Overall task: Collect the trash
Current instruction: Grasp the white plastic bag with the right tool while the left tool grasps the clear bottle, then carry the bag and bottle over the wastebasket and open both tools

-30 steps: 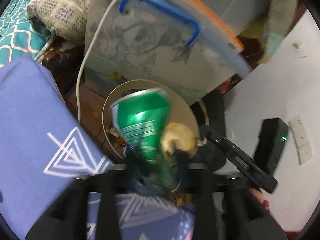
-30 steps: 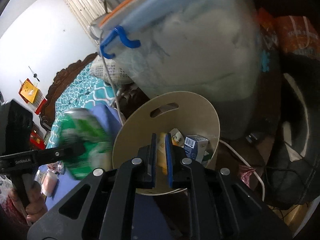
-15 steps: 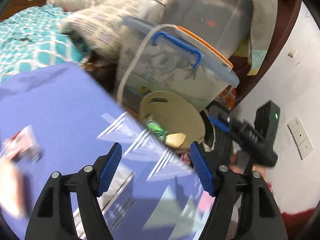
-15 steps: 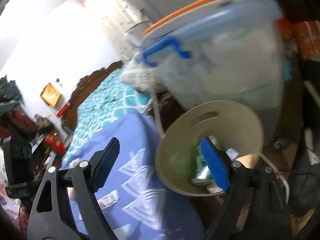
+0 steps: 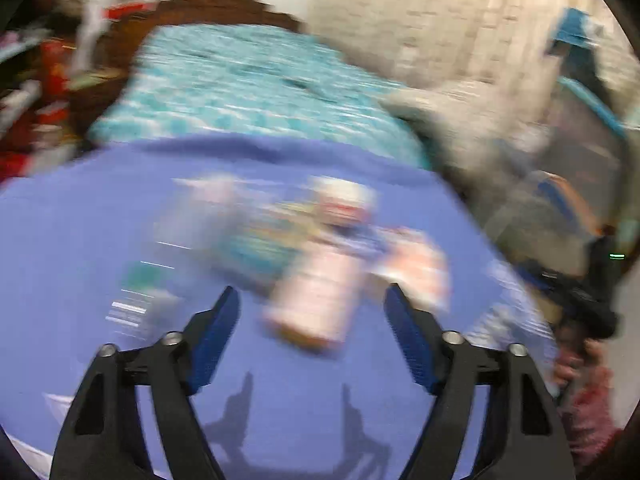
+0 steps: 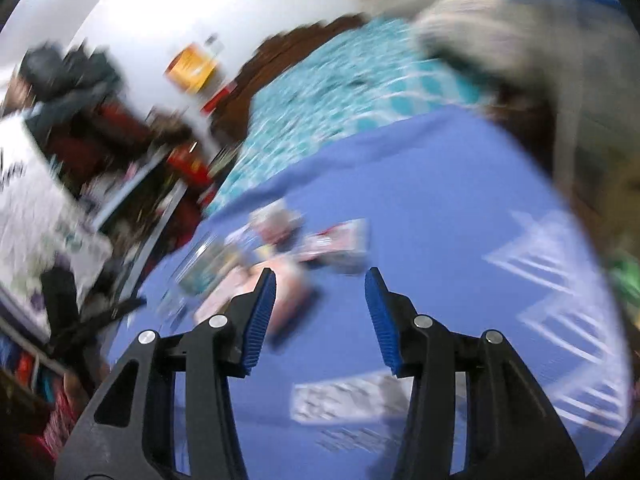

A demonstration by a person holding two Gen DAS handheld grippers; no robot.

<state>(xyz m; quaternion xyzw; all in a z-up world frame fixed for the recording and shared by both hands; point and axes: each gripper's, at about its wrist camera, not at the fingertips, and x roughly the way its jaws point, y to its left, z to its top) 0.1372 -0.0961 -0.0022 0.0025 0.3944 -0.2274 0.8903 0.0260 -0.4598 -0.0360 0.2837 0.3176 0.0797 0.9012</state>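
Both views are motion-blurred. My left gripper [image 5: 312, 300] is open and empty above a blue cloth-covered table [image 5: 100, 216]. Just ahead of it lies a pale pink bottle [image 5: 320, 292] on its side among blurred wrappers [image 5: 256, 240] and a pink packet [image 5: 420, 264]. My right gripper [image 6: 320, 284] is open and empty over the same blue cloth [image 6: 440, 184]. The pink bottle [image 6: 224, 296] lies at its left finger, with a red-and-white packet [image 6: 340, 240] and other litter [image 6: 208, 260] beyond. A flat white wrapper [image 6: 348, 400] lies under the right gripper.
A bed with a teal patterned cover [image 5: 248, 88] lies behind the table, with a dark wooden headboard [image 5: 216, 4]. Cluttered shelves [image 6: 80, 128] stand left. Stacked storage boxes [image 5: 560, 200] are at the right. The other gripper [image 5: 580, 300] shows at the right edge.
The left gripper let go of the green can into the round bin and opened. The right gripper opened too. Both swung away from the bin to the litter on the blue table.
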